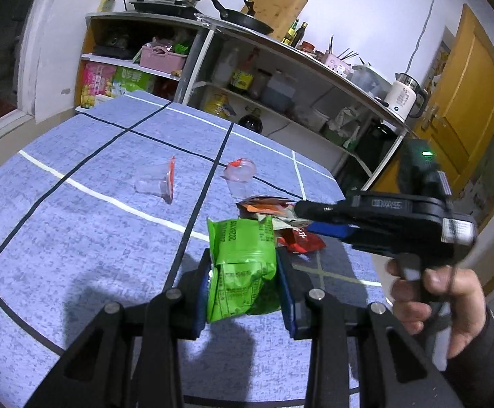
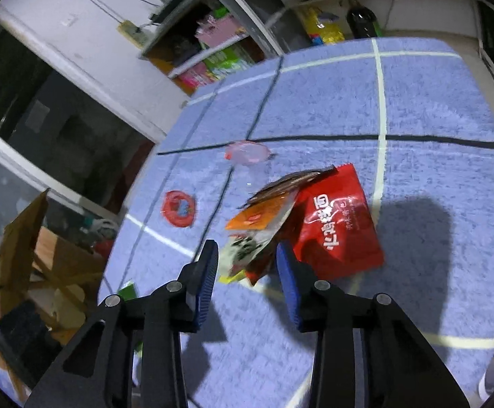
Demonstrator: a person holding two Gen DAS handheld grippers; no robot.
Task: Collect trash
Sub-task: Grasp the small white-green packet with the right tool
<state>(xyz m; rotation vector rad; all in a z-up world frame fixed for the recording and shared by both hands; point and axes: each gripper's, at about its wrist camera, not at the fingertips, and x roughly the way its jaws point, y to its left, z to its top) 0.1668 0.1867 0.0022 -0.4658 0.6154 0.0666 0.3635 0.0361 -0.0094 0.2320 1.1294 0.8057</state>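
Observation:
My left gripper [image 1: 243, 255] is shut on a crumpled green snack wrapper [image 1: 240, 238], held just above the blue tablecloth [image 1: 77, 221]. Right of it lies a pile of wrappers: a red one [image 2: 338, 227], an orange-and-white one [image 2: 260, 217] and a brown one [image 2: 291, 180]. My right gripper [image 2: 247, 255] reaches into that pile, and its blue pads [image 2: 209, 265] stand on either side of the orange-and-white wrapper with small gaps showing. From the left wrist view the right gripper [image 1: 309, 217] comes in from the right. Two clear plastic cups [image 1: 155, 180] [image 1: 240, 170] lie farther back.
A metal shelf unit [image 1: 213, 34] with pans, bottles and a white kettle [image 1: 405, 97] runs behind the table. A yellow door [image 1: 467, 102] is at right. A cardboard box [image 2: 43, 255] stands on the floor beyond the table's left edge. A hand [image 1: 444, 299] grips the right gripper's handle.

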